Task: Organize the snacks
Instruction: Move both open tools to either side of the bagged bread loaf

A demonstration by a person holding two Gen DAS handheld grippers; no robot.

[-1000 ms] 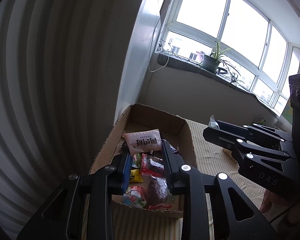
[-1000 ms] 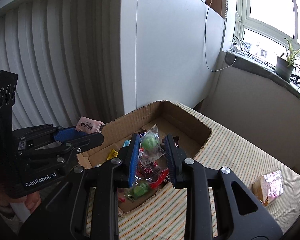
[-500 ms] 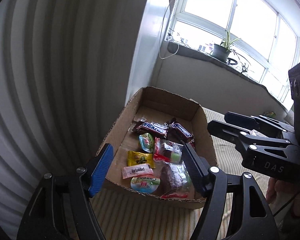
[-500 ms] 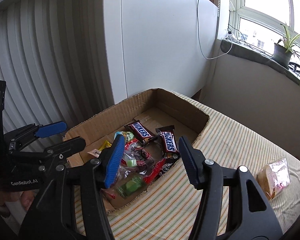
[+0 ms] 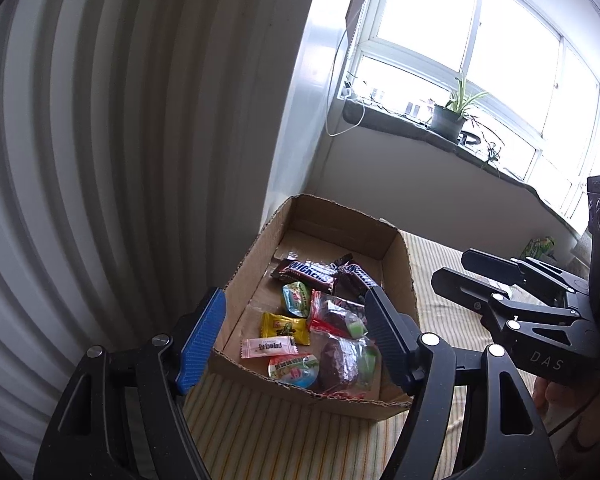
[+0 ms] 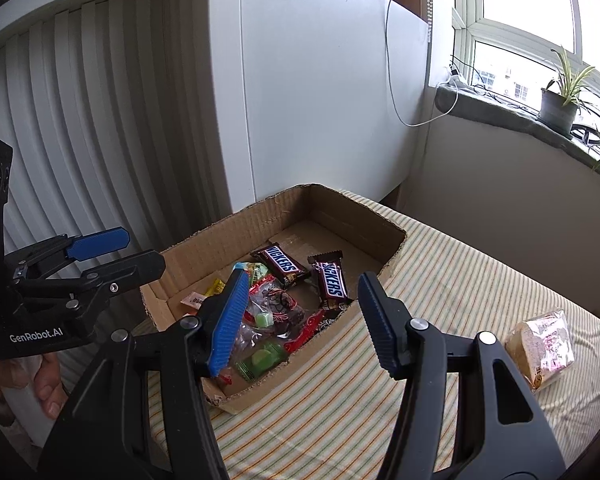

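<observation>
Both tools hang over the near end of the cardboard box point(image 6: 204, 248), which sits on a striped cloth over the bench point(image 6: 440, 280). The left hand-held gripper point(image 5: 290, 338) has its jaws spread wide and holds nothing; the right hand-held gripper point(image 6: 300, 316) is likewise wide and empty.

Inside the box lie two Snickers bars point(image 6: 284, 266) toward its far end, with small candies point(image 5: 284, 326) and clear bags point(image 6: 274, 306) of sweets toward its near end.

One snack remains outside: a pink packet point(image 6: 540, 346) on the cloth, well to the right of the box. Something green point(image 5: 538, 246) also shows beyond the box, too small to identify.

The step in hand looks like the gap between placements, with both tools free. The next move probably falls to the right tool: swing away from the box to the pink packet, lower the open jaws either side of it, and close gently, since the wrapper looks soft and crushable.
</observation>
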